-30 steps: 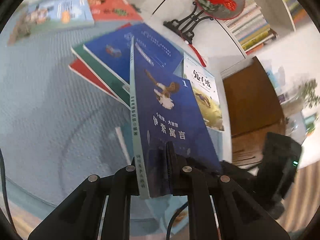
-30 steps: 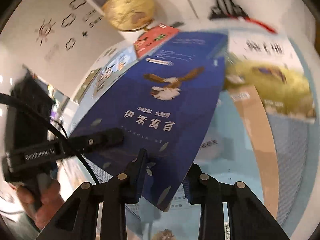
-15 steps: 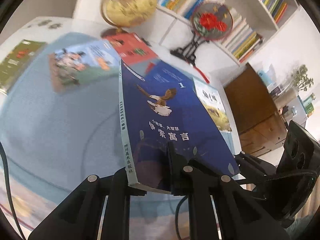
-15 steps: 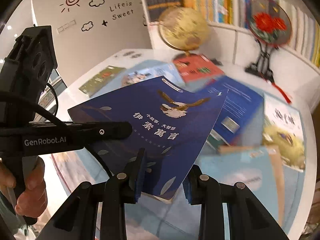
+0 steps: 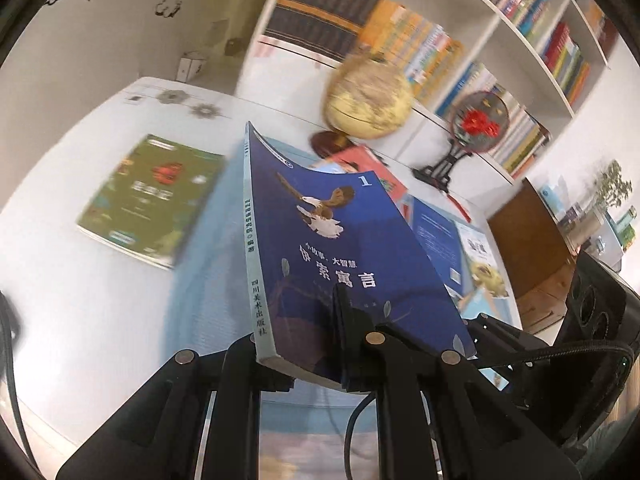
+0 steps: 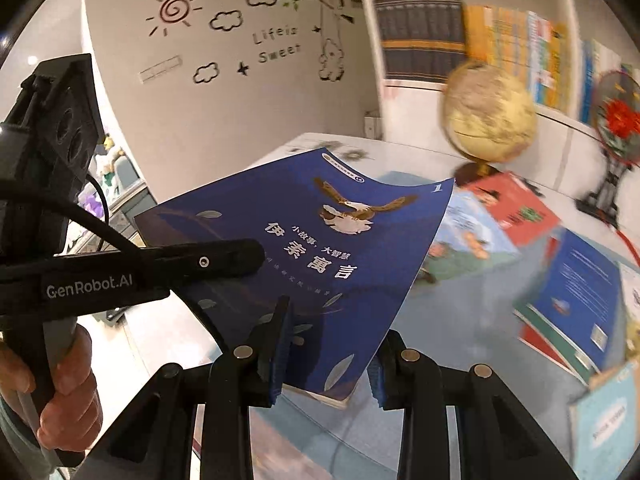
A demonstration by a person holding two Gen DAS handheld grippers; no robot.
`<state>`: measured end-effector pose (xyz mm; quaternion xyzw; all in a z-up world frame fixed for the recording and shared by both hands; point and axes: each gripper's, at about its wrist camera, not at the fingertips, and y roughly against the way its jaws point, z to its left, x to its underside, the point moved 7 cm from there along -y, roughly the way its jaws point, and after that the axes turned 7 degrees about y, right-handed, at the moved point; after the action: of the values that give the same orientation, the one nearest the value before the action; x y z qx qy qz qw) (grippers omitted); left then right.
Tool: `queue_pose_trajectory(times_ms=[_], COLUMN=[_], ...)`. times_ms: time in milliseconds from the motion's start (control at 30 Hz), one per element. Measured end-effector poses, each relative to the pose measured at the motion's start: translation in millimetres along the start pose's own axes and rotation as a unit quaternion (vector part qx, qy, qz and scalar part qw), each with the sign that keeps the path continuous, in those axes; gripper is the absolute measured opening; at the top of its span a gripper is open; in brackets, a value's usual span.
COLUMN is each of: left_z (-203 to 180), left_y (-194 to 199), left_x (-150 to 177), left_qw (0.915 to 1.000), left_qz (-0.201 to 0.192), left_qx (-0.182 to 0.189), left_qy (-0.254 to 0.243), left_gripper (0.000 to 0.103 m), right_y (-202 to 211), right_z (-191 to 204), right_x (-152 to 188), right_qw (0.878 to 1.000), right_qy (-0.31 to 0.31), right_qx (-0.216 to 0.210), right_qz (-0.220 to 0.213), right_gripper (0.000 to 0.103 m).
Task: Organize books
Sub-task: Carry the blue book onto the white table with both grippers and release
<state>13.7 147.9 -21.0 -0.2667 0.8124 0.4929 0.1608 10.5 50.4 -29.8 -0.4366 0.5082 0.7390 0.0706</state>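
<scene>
Blue book (image 5: 344,256) hiding table centre, globe (image 5: 368,100) blurred, shelf titles unreadable

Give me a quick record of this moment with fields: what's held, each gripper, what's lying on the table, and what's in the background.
held: dark blue paperback book with an eagle on its cover, lifted clear of the table
left gripper: shut on the book's lower edge near the spine
right gripper: shut on the book's lower right corner
on table: green-covered book, red-covered book, stack of blue books
background: tan globe on a stand, white bookshelf
</scene>
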Motion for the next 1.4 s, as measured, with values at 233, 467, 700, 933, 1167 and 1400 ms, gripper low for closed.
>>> queue_pose_trajectory(times_ms=[233,467,700,933,1167,1400], left_z=[74.9,154.0,199.5,209.2,230.6,247.0], left_y=[-9.5,-60.1,-109.0,-124.8,-132.0,-130.2], left_x=[-55.9,-116.6,-128.0,-107.2,-83.2,-92.4], left_qw=[0.9997,0.9994,0.9976,0.9949,0.9903,0.99], left_qz=[0.002,0.028,0.061,0.096,0.12,0.116], left_qx=[-0.023,-0.017,0.004,0.024,0.014,-0.016], left_qy=[-0.001,0.013,0.031,0.021,0.069,0.079], left_gripper=[0.011,0.011,0.012,0.012,0.018,0.024], right_y=[-75.6,-174.0,-238.7,-251.3,-266.7,-275.6], right_z=[40.3,47.7,45.2,50.4,58.2,55.5], right_x=[-49.7,-94.7,-97.8,-72.5,-46.7,-39.8], right_qw=[1.0,0.999,0.997,0.995,0.993,0.991], right_qy=[-0.003,-0.022,-0.016,-0.025,-0.036,-0.046], right_qx=[0.0,0.01,0.045,0.057,0.043,0.05], right_qz=[0.007,0.022,0.053,0.079,0.108,0.113], right_gripper=[0.032,0.033,0.033,0.035,0.035,0.043])
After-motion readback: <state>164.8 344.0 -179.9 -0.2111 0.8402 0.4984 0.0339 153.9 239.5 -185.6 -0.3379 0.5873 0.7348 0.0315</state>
